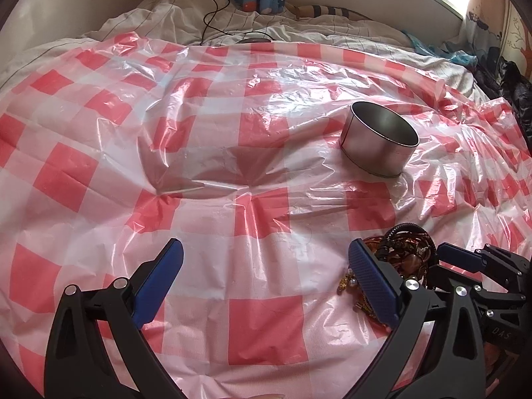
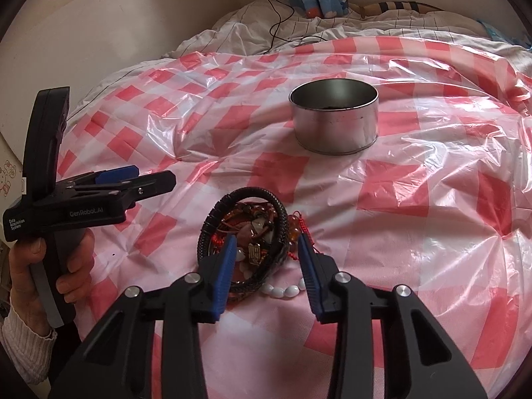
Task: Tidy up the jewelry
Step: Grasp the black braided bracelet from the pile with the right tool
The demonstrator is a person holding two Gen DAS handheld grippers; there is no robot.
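Observation:
A heap of jewelry (image 2: 252,232) lies on the red-and-white checked plastic sheet (image 2: 415,232): a black braided bangle (image 2: 282,222), amber beads, red cord and white beads (image 2: 282,290). My right gripper (image 2: 267,249) is open, its blue fingers either side of the heap's near part, low over it. A round silver tin (image 2: 335,123) stands open beyond the heap. In the left wrist view the heap (image 1: 402,252) lies at the lower right, behind my left gripper's right finger (image 1: 372,279). My left gripper (image 1: 266,249) is open and empty over the sheet. The tin (image 1: 379,143) stands ahead to the right.
The sheet covers a soft bed with white bedding (image 1: 166,16) behind. A black cable (image 1: 212,6) runs over the bedding. Dark clothes (image 1: 512,86) lie at the right edge. The left gripper (image 2: 113,183) and the hand that holds it show at the left of the right wrist view.

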